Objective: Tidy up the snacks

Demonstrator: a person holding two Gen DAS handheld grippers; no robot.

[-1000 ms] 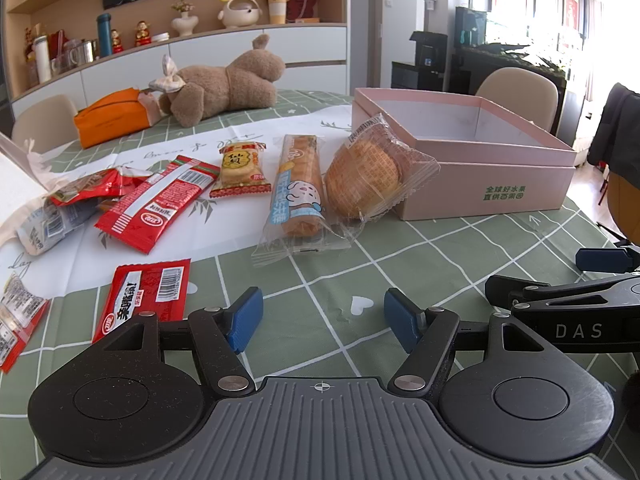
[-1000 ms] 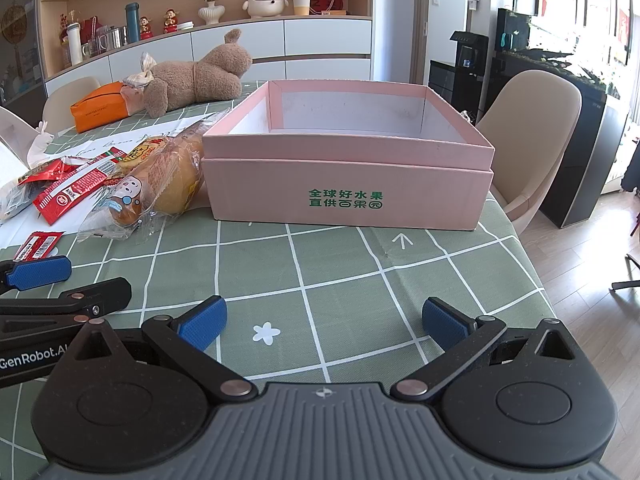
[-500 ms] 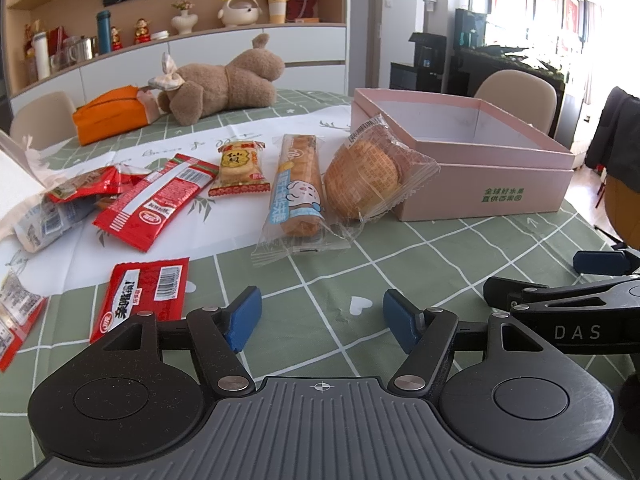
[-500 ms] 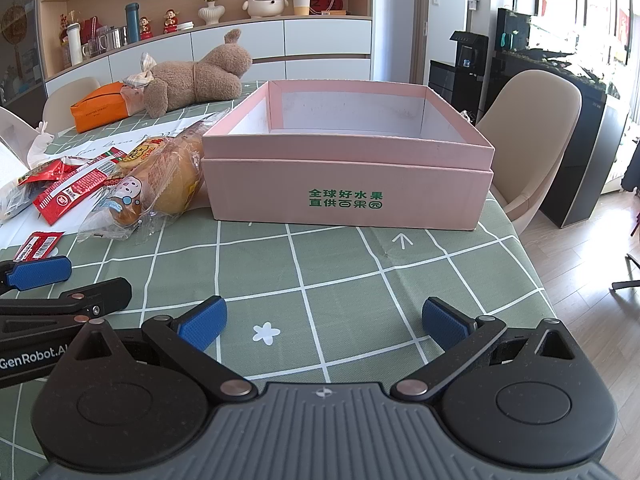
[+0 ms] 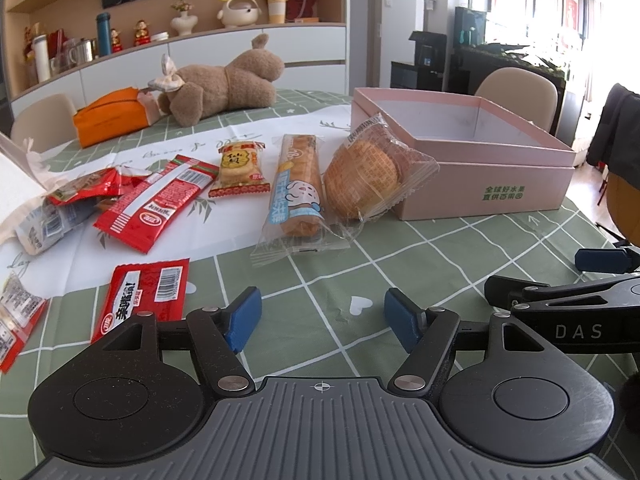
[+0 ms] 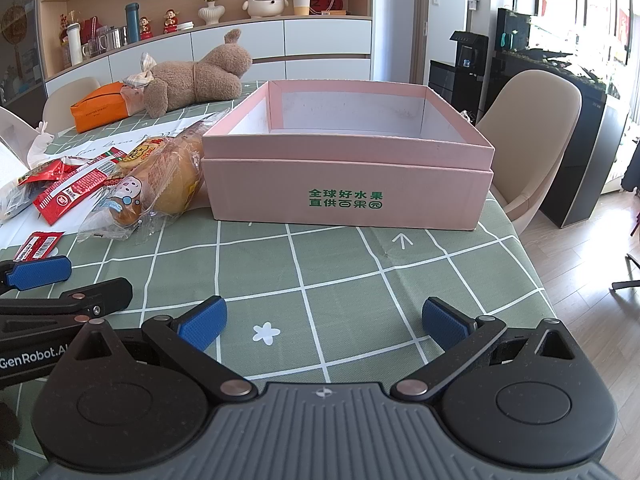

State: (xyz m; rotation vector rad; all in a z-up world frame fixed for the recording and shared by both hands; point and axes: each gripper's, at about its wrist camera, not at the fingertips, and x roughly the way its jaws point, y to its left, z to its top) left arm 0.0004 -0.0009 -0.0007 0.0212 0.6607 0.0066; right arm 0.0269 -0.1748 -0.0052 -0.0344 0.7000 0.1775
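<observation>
We count every snack outside the pink box, whose white inside shows nothing in either view, so we judge the sorting as not yet begun and all of it left to do. Nearest the box is the round bun in clear wrap, leaning against the box's left wall; just beside it lies the long bread roll with the blue cartoon wrapper, the two wrappers overlapping at their near ends. Further left sit the small yellow cracker pack, the long red packet and a heap of crumpled red and silver wrappers, all on the white paper strip across the green checked worktop. Closest to us on the left is the flat red sachet with a barcode, and another pack shows at the picture's left edge. Our left gripper hovers low over the cloth, its blue fingers apart with nothing between them, pointing toward the bread roll. Our right gripper faces the front of the box, its fingers wide apart and empty too. Beyond the snacks lie a brown plush toy and an orange pouch, which we take to be no part of the job.
</observation>
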